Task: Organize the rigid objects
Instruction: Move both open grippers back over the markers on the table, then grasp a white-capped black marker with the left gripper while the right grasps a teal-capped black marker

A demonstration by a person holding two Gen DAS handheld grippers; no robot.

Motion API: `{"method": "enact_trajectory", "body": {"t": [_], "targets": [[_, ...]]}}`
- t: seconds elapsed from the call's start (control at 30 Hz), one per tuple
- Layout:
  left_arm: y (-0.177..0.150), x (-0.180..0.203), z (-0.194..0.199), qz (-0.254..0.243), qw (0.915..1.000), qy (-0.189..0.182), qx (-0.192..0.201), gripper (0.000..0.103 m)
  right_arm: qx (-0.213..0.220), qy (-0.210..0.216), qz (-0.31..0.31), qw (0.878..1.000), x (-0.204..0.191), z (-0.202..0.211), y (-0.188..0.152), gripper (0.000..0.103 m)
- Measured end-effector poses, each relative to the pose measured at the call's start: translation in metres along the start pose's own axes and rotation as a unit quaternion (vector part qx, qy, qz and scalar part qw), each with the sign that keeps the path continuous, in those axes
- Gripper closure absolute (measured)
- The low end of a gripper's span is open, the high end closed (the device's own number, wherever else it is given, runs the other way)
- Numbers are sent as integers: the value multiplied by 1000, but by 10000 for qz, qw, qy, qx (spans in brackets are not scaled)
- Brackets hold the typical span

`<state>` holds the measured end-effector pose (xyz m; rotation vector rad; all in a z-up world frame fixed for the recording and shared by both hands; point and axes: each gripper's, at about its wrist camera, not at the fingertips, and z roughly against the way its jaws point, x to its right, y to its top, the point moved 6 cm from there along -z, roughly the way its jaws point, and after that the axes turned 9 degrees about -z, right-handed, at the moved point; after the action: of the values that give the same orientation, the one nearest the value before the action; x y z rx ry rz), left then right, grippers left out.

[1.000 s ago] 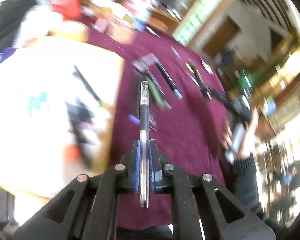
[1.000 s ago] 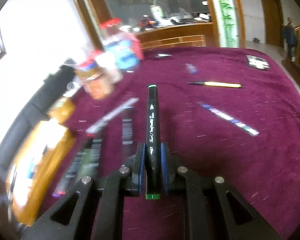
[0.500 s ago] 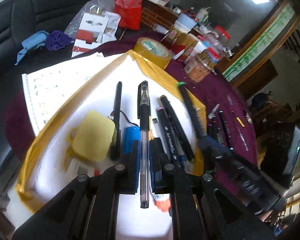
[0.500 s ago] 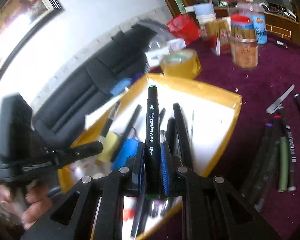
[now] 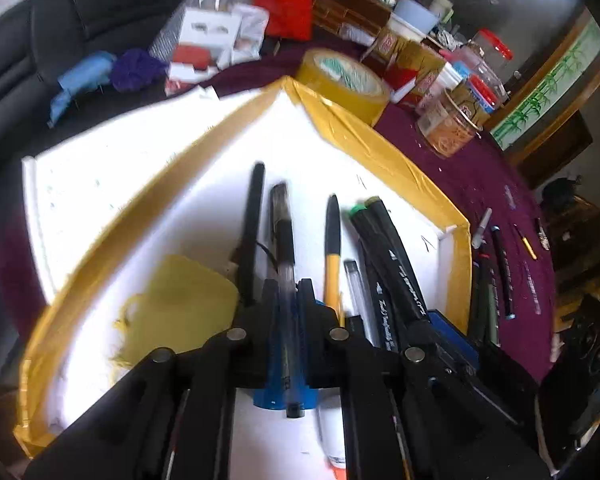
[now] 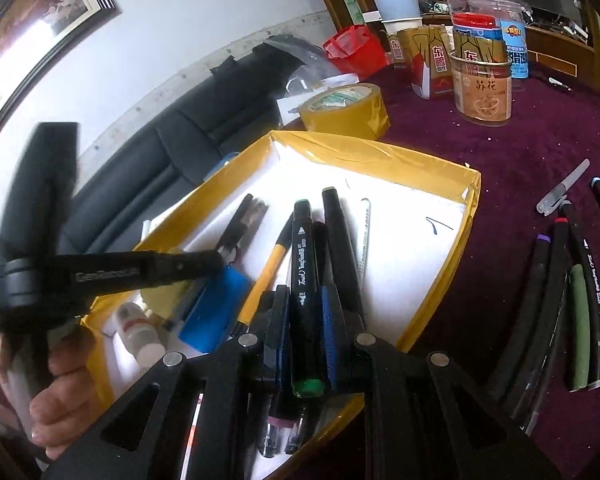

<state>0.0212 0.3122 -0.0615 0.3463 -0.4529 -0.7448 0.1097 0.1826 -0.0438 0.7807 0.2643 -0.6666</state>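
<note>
Clear plastic pen (image 5: 286,304) loosening in left gripper (image 5: 287,292), matte black marker (image 6: 305,280) clamped in right gripper (image 6: 306,312), over yellow-taped tray (image 6: 380,152)

Beyond the tray, at the table's (image 6: 520,148) far edge, you have a yellow tape roll (image 6: 346,110), a red-lidded jar (image 6: 482,80) and a red bag (image 5: 283,4). A black sofa (image 5: 60,36) sits behind, under a framed picture (image 6: 36,12).

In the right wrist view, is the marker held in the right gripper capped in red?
No: the marker between the right gripper's fingers has green at both ends, held over the yellow-edged tray.
</note>
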Motion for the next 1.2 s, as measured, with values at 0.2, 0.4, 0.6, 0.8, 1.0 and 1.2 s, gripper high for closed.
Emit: {"method": "enact_trajectory", "body": {"t": [0.2, 0.4, 0.6, 0.8, 1.0, 1.2], "targets": [[-5, -2, 13, 47, 9996, -256, 92, 80, 90, 303, -183, 9993, 1, 5, 3, 75], [-25, 11, 42, -248, 9986, -311, 339, 79, 529, 147, -171, 9983, 1, 20, 9, 75], [-55, 45, 59, -846, 9943, -477, 445, 77, 739, -69, -246, 9969, 16, 39, 19, 75], [-67, 73, 72, -1317, 9866, -683, 674, 62, 437, -878, -523, 9938, 78, 82, 28, 75], [-74, 86, 71, -1358, 9836, -995, 645, 62, 301, -1733, -904, 9802, 172, 110, 51, 75], [-78, 87, 68, -1336, 9842, -1025, 551, 62, -4, -2077, -936, 9737, 218, 77, 63, 75]]}}
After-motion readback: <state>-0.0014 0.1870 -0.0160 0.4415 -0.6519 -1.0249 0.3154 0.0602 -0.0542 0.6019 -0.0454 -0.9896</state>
